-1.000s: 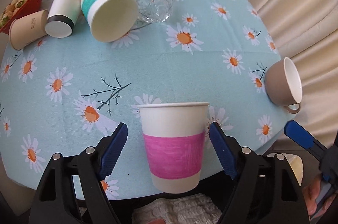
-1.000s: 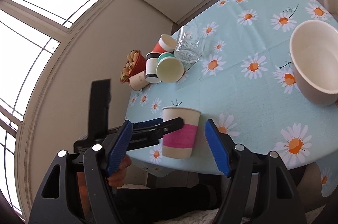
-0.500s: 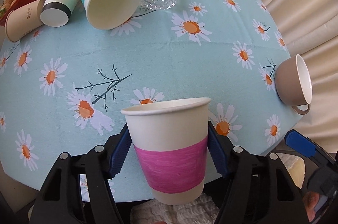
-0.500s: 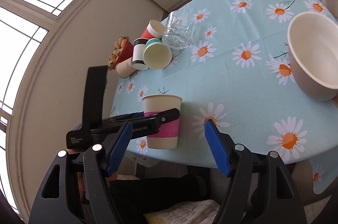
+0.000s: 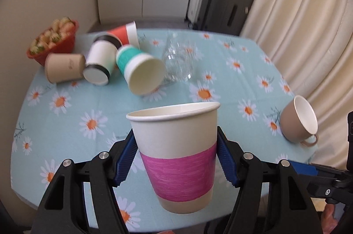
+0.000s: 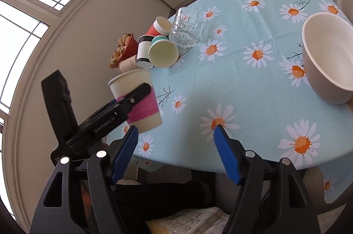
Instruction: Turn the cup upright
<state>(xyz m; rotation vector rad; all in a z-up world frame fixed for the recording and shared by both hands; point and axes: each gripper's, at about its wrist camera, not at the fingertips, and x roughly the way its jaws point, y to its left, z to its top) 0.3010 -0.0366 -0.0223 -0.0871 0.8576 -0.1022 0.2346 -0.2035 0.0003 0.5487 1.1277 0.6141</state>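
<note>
Home dining rm: daisy tablecloth point(image 5: 110, 106), curtains point(image 5: 308, 35).

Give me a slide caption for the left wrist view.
Left tongs grip an upright pink-banded white paper cup above the daisy-print tablecloth.

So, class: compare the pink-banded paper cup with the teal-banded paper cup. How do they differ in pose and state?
1. The pink-banded cup is mouth up; the teal-banded cup lies on its side.
2. The pink-banded cup is clamped in the left gripper and lifted off the tablecloth; the teal-banded cup rests on it, ungripped.
Both are white paper cups with one coloured band.
</note>
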